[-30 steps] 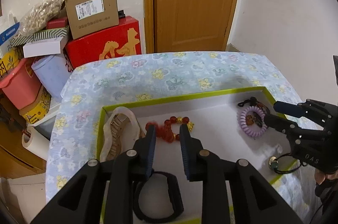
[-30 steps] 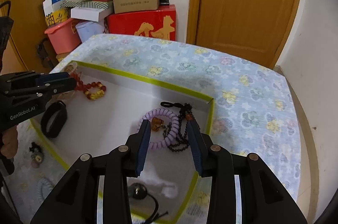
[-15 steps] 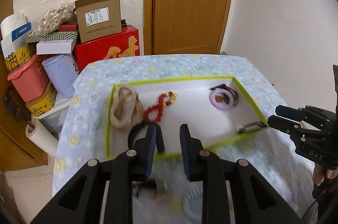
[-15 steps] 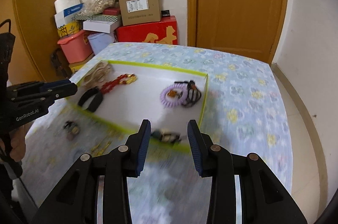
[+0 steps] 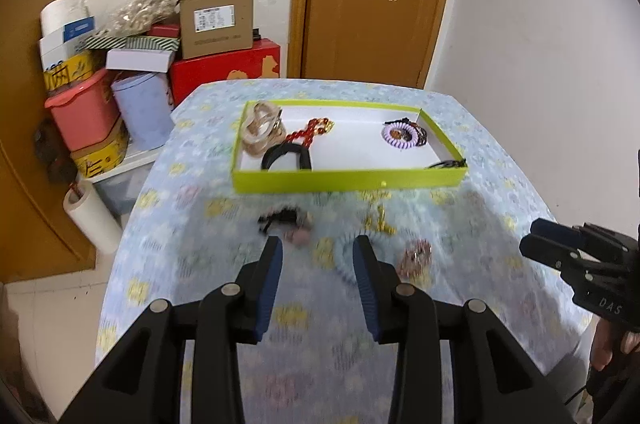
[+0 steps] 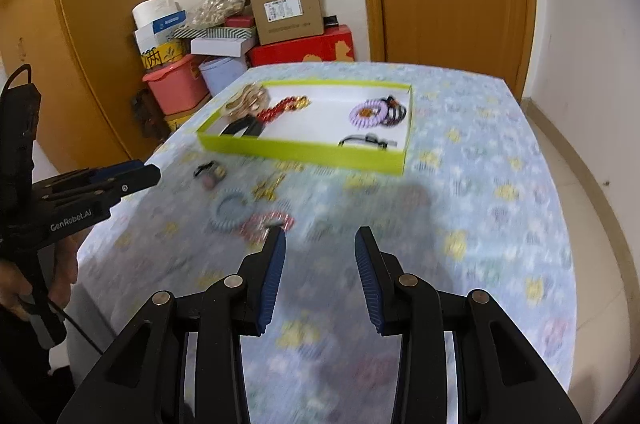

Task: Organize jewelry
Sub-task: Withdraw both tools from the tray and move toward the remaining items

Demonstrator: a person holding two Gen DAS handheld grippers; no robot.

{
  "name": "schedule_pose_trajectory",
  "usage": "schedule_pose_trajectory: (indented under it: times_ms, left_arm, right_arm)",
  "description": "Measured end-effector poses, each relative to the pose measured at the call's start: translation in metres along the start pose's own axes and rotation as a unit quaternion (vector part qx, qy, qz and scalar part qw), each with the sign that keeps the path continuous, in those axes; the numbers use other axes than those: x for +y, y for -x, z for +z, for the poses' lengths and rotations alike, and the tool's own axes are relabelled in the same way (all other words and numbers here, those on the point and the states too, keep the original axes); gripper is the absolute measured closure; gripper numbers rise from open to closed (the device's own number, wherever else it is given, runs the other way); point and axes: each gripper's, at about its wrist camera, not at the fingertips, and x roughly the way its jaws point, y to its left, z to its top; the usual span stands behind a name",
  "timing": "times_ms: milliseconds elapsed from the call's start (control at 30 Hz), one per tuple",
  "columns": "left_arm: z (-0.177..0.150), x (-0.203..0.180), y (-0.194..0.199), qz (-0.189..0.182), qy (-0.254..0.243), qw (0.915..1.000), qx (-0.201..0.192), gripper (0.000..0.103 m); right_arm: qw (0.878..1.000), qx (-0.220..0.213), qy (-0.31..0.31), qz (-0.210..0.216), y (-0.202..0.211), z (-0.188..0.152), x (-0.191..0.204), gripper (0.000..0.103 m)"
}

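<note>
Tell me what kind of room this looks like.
Probably a spare room or storage corner in a home. A wooden door stands behind a table under a floral cloth, and stacked boxes and plastic tubs are piled against the wall. A green tray of jewelry sits on the table.

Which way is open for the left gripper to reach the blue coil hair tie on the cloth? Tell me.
Probably straight ahead: the left gripper is open, the blue coil hair tie lies just beyond its fingers, nothing between.
</note>
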Motion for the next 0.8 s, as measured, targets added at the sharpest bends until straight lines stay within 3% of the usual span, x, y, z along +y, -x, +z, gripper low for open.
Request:
schedule_pose_trajectory:
  times_ms: [300,800]
  left_arm:
    - [-0.032,-0.004,0.022,0.01,-0.006,0.9999,0.0,0.065]
    - [-0.038,0.002,0.02,-0.005,0.001,1.0,0.006,0.065]
  right_arm:
    - [1.0,0.01,0.011,0.007,0.015,-0.028,0.018,0.066]
    - [0.999,0.034,0.016,0.026,0.0,-0.03,0.03,0.066]
